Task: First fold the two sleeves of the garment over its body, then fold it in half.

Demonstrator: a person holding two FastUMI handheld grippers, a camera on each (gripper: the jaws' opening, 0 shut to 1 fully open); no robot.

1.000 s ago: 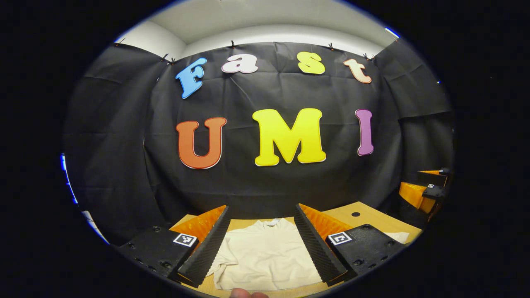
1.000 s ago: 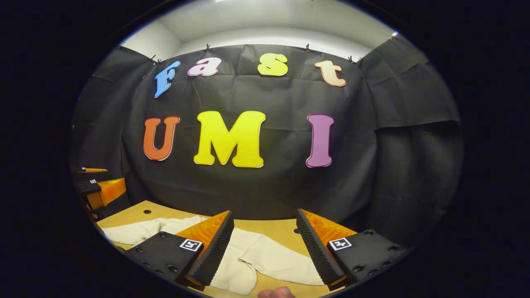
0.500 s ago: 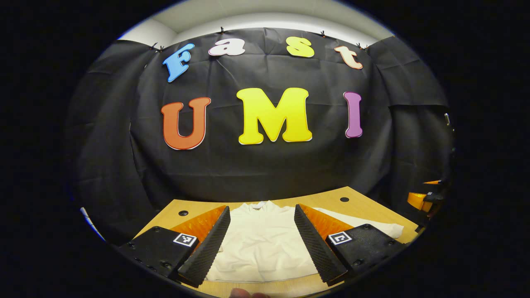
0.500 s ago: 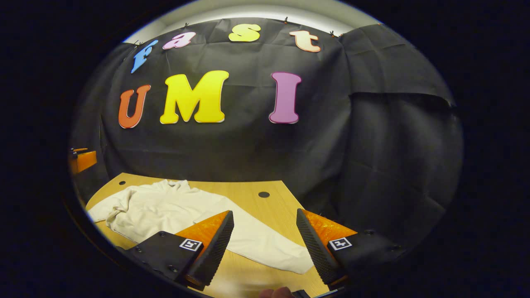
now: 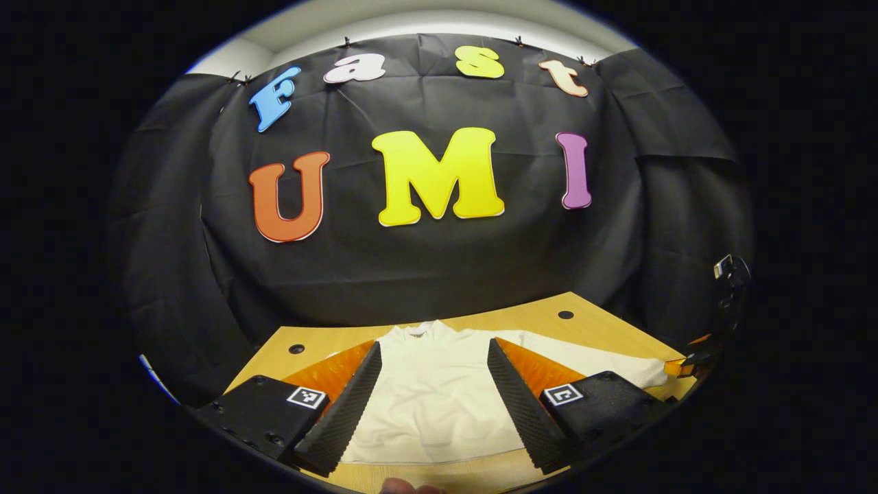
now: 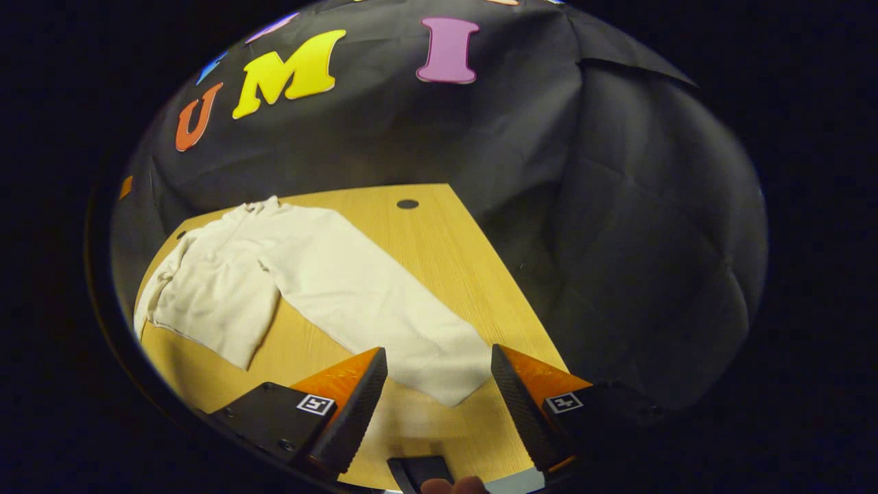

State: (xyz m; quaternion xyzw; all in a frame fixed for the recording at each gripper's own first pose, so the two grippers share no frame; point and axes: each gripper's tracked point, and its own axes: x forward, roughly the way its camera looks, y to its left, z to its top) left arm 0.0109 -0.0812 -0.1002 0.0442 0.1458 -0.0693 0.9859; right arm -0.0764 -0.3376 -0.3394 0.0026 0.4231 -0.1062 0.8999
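Note:
A cream long-sleeved garment (image 5: 432, 398) lies flat on the wooden table (image 5: 590, 329), collar toward the booth wall. In the left gripper view, my left gripper (image 5: 432, 405) hangs open above the garment's body, nothing between its fingers. In the right gripper view the garment's body (image 6: 212, 295) lies at the left and one long sleeve (image 6: 370, 302) stretches out toward me, its cuff ending between the fingers of my right gripper (image 6: 435, 401). That gripper is open, above the cuff and apart from it. The sleeve (image 5: 590, 357) also reaches right in the left gripper view.
The table (image 6: 453, 254) has small round holes near its back edge (image 6: 407, 204). Its right edge runs close beside the stretched sleeve, with the dark cloth wall beyond. Bare wood lies between the sleeve and the garment's hem. The other gripper (image 5: 693, 357) shows at the far right of the left gripper view.
My right gripper has swung right and tilted down, so it now looks along the outstretched sleeve with the cuff between its fingers. My left gripper tilted down slightly over the body.

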